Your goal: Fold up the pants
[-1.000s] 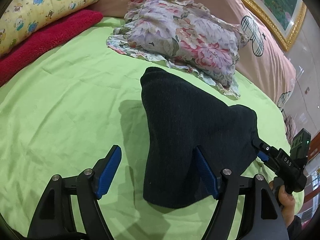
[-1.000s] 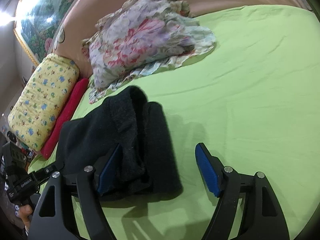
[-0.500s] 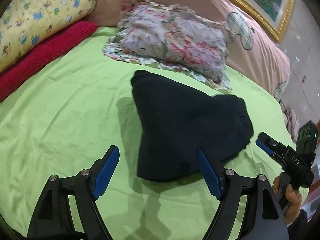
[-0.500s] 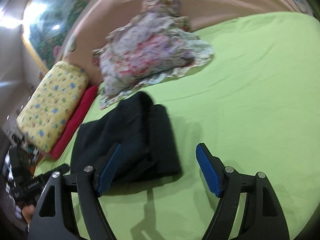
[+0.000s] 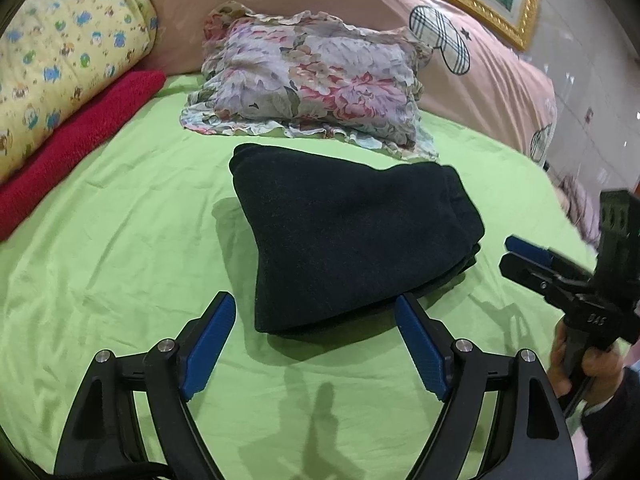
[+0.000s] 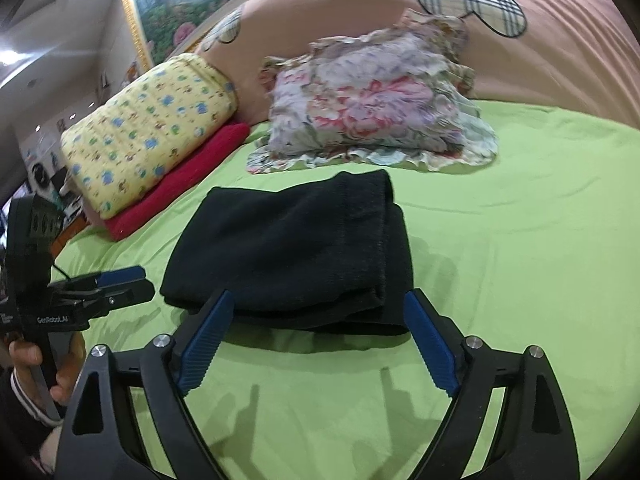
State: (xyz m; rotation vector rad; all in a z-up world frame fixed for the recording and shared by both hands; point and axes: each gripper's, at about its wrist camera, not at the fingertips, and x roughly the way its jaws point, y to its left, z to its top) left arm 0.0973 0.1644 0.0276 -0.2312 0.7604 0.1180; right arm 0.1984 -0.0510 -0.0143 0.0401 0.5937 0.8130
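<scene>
The dark navy pants lie folded into a compact stack on the green bedsheet; they also show in the right wrist view. My left gripper is open and empty, just in front of the stack's near edge, clear of the cloth. My right gripper is open and empty, its fingers either side of the stack's near edge. In the left wrist view the right gripper shows at the right of the pants. In the right wrist view the left gripper shows at the left of the pants.
A floral pillow lies just behind the pants. A yellow patterned bolster rests on a red folded towel at the left. A pink headboard cushion runs along the back.
Both grippers have pulled back from the pants. The right gripper let go of the stack's edge. The pants now lie flat and squared on the sheet.
</scene>
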